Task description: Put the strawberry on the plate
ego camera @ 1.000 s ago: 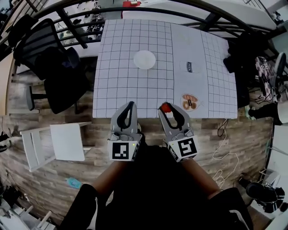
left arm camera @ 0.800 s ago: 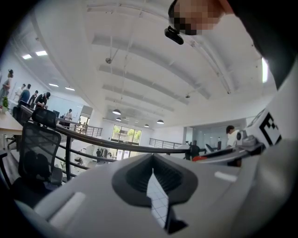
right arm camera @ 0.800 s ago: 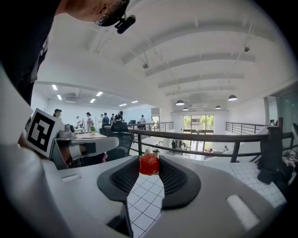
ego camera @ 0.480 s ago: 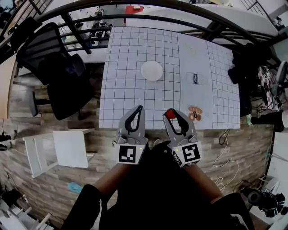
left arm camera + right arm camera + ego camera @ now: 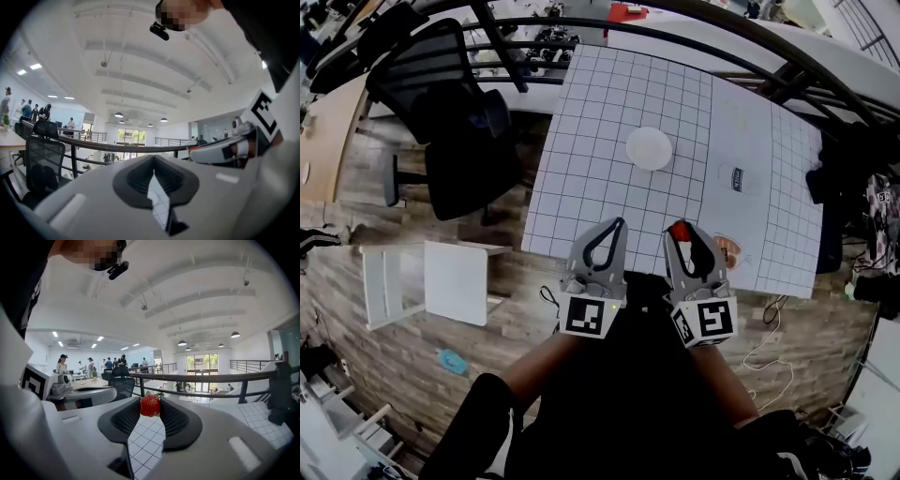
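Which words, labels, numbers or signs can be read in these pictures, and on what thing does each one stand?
No text can be read anywhere.
Clear packet on the table: dark label, too small to read.
Snack packet: dark label, too small to read.
Two marker cubes: black square patterns only, no letters.

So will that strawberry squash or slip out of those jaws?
Probably soft: the strawberry sits pinched at the tips of the right gripper, so a harder squeeze might bruise it. It looks small and likely light. Being rounded, it may roll on the plate.
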### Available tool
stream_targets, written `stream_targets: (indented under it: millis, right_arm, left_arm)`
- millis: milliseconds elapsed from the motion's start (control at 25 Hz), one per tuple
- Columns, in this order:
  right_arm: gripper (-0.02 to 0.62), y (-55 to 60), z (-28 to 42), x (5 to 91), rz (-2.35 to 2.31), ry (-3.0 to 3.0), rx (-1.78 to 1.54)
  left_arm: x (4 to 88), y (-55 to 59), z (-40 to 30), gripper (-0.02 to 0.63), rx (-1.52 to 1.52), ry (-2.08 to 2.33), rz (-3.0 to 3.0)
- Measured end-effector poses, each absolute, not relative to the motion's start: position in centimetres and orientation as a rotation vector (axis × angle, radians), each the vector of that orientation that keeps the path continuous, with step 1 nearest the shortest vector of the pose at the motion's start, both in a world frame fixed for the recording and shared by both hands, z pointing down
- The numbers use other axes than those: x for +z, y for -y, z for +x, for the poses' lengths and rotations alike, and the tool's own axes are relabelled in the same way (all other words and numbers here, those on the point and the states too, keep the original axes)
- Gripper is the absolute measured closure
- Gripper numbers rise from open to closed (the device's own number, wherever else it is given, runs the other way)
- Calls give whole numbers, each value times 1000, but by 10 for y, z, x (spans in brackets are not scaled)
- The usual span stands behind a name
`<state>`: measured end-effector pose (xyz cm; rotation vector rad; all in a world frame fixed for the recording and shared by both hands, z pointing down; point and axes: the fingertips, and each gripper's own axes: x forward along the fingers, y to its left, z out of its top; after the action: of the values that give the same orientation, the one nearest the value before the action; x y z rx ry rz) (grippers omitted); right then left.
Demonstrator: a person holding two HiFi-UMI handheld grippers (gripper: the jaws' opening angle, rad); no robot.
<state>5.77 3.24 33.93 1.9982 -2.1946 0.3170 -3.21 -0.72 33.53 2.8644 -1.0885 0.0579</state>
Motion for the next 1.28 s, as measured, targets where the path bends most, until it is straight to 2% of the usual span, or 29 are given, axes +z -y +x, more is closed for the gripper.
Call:
stream_targets:
  millis: [760,1280]
  right_arm:
    - [468,77,138,390,1803,2150,427]
    - [466,138,156,450,1560,2117,401]
  left_arm:
    - [366,82,37,597,158,1172,2750]
    - [391,121,69,597,203,1213,2738]
